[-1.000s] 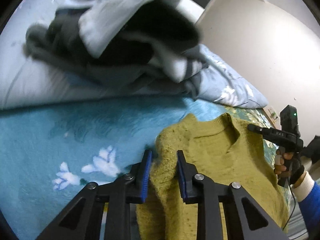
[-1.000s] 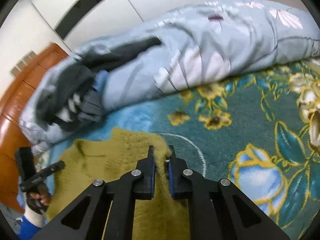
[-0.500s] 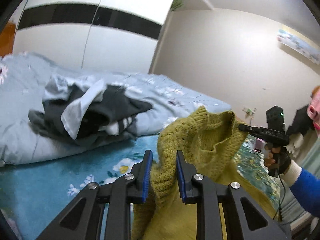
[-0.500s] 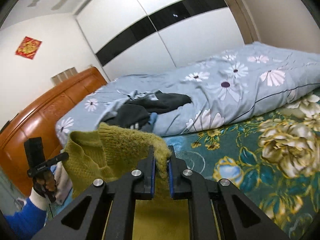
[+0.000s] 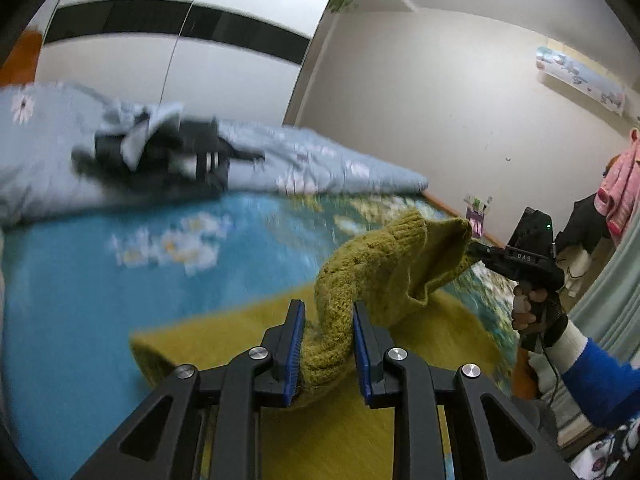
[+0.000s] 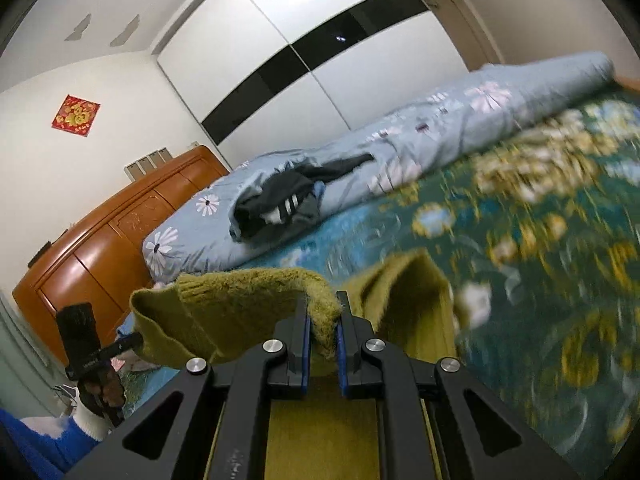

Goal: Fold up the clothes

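1. Behind everything stands a white sliding wardrobe (image 6: 320,60) with a black band, and beyond both grippers a rolled light-blue floral duvet (image 6: 440,136) lies across the far side of the bed.
2. Teal floral bedding (image 5: 80,280) covers the bed surface ahead of and below both grippers; much of it is motion-blurred.
3. On the duvet, well ahead of the grippers, sits a heap of dark and grey clothes (image 5: 160,160).
4. The left gripper (image 5: 327,344) has its blue-padded jaws closed to a narrow gap on a thick roll of the olive knitted sweater (image 5: 380,264), which fills the space between the pads.
5. The right gripper (image 6: 322,336) is almost fully closed, pinching a thin fold of the same sweater's edge between its pads.
6. Seen from the left wrist, the sweater's top edge runs from the left jaws up and to the right to the tips of the right gripper, so its held edge stretches sideways between the two tools.
7. From the right wrist, that edge runs from the right jaws leftward to the left gripper's tip.
8. The rest of the sweater hangs and trails below and ahead of both grippers onto the bedding; one blurred part, seemingly a sleeve, lies just ahead and right of the right gripper.
9. A hand (image 5: 528,308) with a blue sleeve (image 5: 600,384) grips the right tool's handle.
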### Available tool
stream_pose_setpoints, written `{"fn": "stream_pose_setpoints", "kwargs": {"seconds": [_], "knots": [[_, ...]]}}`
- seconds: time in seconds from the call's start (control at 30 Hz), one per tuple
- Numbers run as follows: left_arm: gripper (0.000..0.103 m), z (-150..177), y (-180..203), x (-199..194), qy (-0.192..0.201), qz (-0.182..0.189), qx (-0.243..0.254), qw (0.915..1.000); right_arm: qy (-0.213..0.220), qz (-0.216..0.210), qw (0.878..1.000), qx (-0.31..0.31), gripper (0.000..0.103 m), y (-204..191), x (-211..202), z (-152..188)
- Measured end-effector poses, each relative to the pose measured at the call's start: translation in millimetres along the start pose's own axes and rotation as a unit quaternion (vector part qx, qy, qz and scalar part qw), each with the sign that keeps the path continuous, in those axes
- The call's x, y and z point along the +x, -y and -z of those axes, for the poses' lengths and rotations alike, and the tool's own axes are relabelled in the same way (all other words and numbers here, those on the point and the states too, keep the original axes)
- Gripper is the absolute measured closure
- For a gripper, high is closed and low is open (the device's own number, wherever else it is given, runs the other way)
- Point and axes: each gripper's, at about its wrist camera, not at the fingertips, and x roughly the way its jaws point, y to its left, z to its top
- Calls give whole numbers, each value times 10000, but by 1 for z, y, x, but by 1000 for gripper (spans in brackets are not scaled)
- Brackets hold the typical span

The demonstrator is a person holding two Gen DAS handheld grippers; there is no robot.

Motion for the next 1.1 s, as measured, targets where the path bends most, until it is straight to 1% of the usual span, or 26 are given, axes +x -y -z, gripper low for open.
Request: {"fn": "stream_pose_setpoints", "kwargs": {"seconds": [0.17,0.3,0.37,0.43,0.47,0.63,0.67,0.73,0.8,0.9,1.0,1.1], "knots": [[78,43,10,9,-491,-52,-261,9984,-126,178,9994,285,92,17,-13,43],[77,68,18,16,-815,-201,-295,9960,-234,292,9985,404,92,24,-16,63],[75,75,20,19,-919,-302,-296,9949,-318,352,9982,378,91,25,-18,69],[70,79,18,19,-932,-307,-412,9943,-382,402,9978,372,89,25,-21,74],[70,80,17,18,-930,-288,-473,9941,-417,449,9974,375,87,26,-22,76],[63,81,16,10,-934,-246,-591,9936,-548,583,9962,332,84,25,-30,82],[62,80,15,8,-922,-206,-622,9936,-570,625,9960,301,83,24,-32,83],[56,78,12,1,-860,-82,-726,9936,-630,686,9954,230,82,21,-34,85],[52,77,6,-7,-735,9,-945,9928,-678,720,9949,177,82,19,-38,88],[51,78,-5,-13,-688,66,-1306,9890,-671,735,9948,205,82,18,-45,90],[51,83,-7,-16,-744,55,-1495,9859,-600,745,9948,358,82,18,-53,91],[51,88,-6,-18,-868,-91,-1634,9827,-535,563,9950,627,82,19,-60,94]]}}
